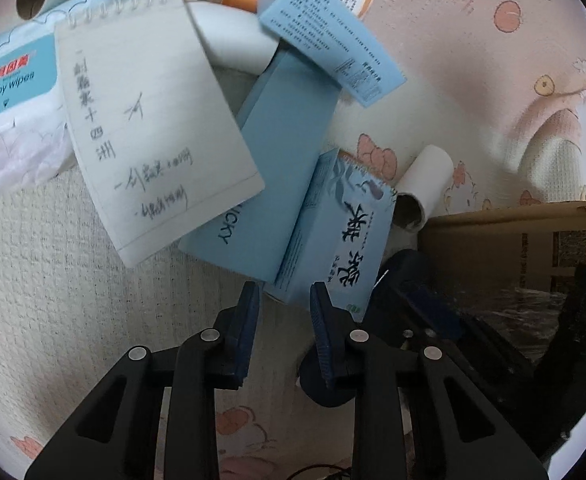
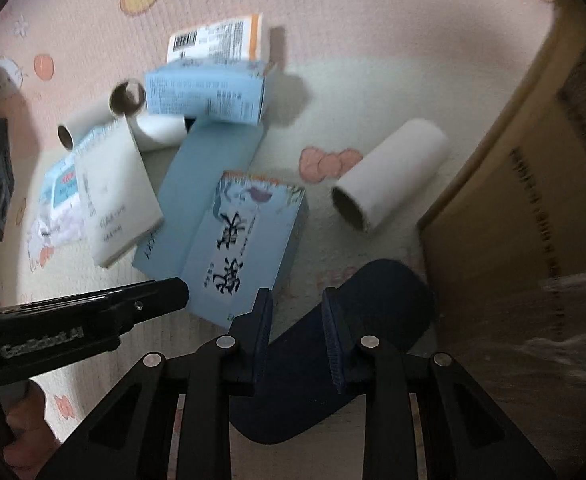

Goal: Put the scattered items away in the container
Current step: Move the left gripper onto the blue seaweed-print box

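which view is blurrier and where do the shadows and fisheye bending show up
Right wrist view is blurrier: print on the small blue box and notepad smears, and the cardboard box wall bows strongly at the edge. Left wrist view is sharper, the notepad's handwriting only slightly soft. Shadows: a dark one beside the small blue box in the right wrist view; dim vignetted corners in both.

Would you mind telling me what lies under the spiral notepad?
The spiral notepad lies across a baby wipes pack at its left edge and a long blue box at its right. Anything beneath its middle is covered.
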The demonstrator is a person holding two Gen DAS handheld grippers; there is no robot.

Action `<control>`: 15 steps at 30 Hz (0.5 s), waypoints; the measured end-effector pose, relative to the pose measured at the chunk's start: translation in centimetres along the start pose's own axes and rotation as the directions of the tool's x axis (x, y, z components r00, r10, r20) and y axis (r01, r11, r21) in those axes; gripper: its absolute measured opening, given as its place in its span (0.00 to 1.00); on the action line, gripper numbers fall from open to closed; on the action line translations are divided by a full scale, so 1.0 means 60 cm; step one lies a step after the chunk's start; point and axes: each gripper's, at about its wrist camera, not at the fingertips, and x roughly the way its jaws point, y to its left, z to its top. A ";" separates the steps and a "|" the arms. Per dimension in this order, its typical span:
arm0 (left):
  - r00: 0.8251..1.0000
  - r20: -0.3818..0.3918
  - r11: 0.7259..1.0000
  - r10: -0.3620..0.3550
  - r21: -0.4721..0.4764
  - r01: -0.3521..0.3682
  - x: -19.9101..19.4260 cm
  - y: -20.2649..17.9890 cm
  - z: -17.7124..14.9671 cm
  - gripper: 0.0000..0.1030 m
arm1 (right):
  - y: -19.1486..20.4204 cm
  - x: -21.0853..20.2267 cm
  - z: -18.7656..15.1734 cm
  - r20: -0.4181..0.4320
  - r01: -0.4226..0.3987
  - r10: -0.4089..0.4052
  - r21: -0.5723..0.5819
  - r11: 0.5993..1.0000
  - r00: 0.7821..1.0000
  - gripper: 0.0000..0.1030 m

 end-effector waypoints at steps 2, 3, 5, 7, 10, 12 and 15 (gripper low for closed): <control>1.000 -0.004 1.000 0.011 0.006 -0.011 0.003 0.000 -0.001 0.28 | 0.001 0.000 -0.002 0.008 0.003 -0.002 -0.009 1.000 1.000 0.22; 1.000 -0.012 1.000 0.008 0.008 -0.008 0.004 0.001 -0.002 0.28 | 0.000 0.000 -0.001 0.003 0.000 0.000 -0.007 1.000 1.000 0.22; 1.000 -0.018 1.000 -0.001 -0.003 0.001 0.005 0.004 -0.002 0.28 | -0.003 0.001 0.002 -0.013 -0.013 0.013 0.001 1.000 1.000 0.22; 1.000 -0.022 1.000 -0.014 -0.014 0.013 0.004 0.008 -0.002 0.28 | -0.008 0.008 0.003 -0.060 -0.156 0.159 0.052 0.986 0.986 0.22; 0.999 -0.028 0.998 -0.039 -0.041 0.038 0.005 0.013 -0.002 0.29 | 0.008 0.019 -0.005 -0.078 -0.191 0.195 0.061 0.980 0.978 0.23; 0.999 -0.022 0.996 -0.046 -0.074 0.045 0.003 0.021 -0.004 0.29 | 0.017 0.009 -0.007 -0.046 -0.159 0.160 0.026 0.987 0.986 0.23; 0.997 -0.015 0.992 -0.070 -0.105 0.068 0.003 0.028 -0.011 0.30 | 0.011 0.008 -0.003 -0.043 -0.140 0.141 0.027 0.990 0.989 0.23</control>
